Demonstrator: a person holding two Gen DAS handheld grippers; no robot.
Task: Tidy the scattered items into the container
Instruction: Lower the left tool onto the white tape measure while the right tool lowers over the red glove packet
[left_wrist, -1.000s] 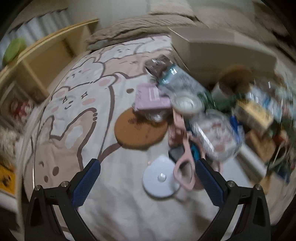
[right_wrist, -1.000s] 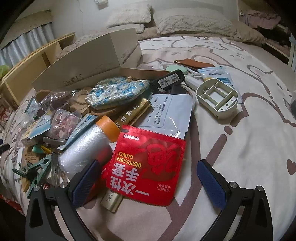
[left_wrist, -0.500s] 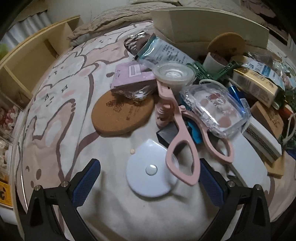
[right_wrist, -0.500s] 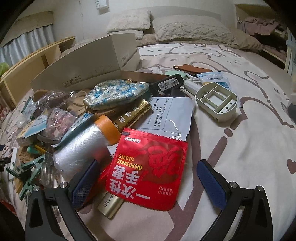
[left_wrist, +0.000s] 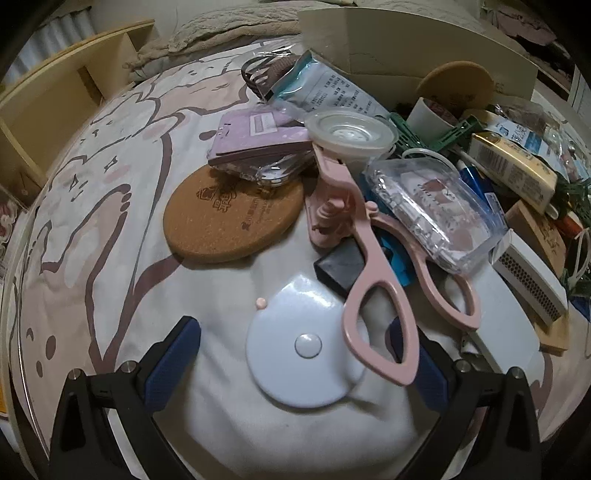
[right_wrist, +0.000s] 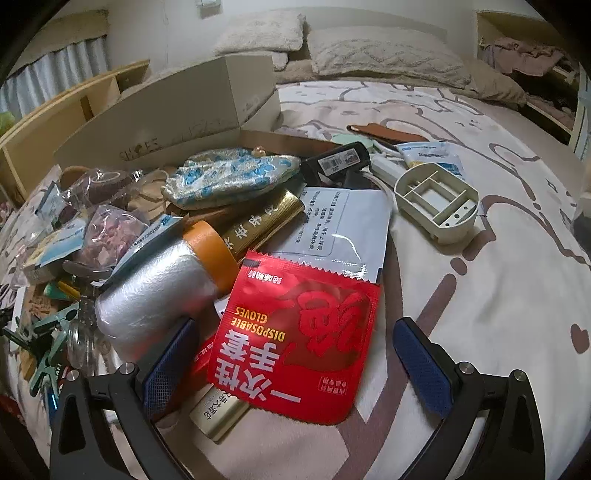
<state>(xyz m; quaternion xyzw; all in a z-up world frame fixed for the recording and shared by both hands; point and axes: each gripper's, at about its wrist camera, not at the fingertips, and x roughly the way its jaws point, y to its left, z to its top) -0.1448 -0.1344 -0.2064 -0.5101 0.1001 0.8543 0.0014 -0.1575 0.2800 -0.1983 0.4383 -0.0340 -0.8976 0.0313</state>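
In the left wrist view my left gripper (left_wrist: 295, 350) is open, its blue pads either side of a white round disc (left_wrist: 306, 345) on the bedspread. Pink plastic scissors (left_wrist: 373, 273) overlap the disc's right edge. A cork coaster (left_wrist: 229, 218) lies beyond. The beige shoe box (left_wrist: 399, 48) stands at the back. In the right wrist view my right gripper (right_wrist: 291, 354) is open over a red glove packet (right_wrist: 295, 339). A silver film roll (right_wrist: 162, 291) with an orange end lies by the left pad. The shoe box (right_wrist: 177, 110) is behind the pile.
A clear plastic case (left_wrist: 436, 206), a purple pouch (left_wrist: 258, 140) and a white box (left_wrist: 528, 273) crowd the pile. A white divided tray (right_wrist: 436, 199), a blue-patterned purse (right_wrist: 232, 177) and a gold tube (right_wrist: 258, 225) lie near. A wooden shelf (right_wrist: 74, 110) flanks the bed.
My left gripper has swung right and dropped closer, so the white disc and pink scissors now sit between its pads. My right gripper has edged slightly nearer the red packet.
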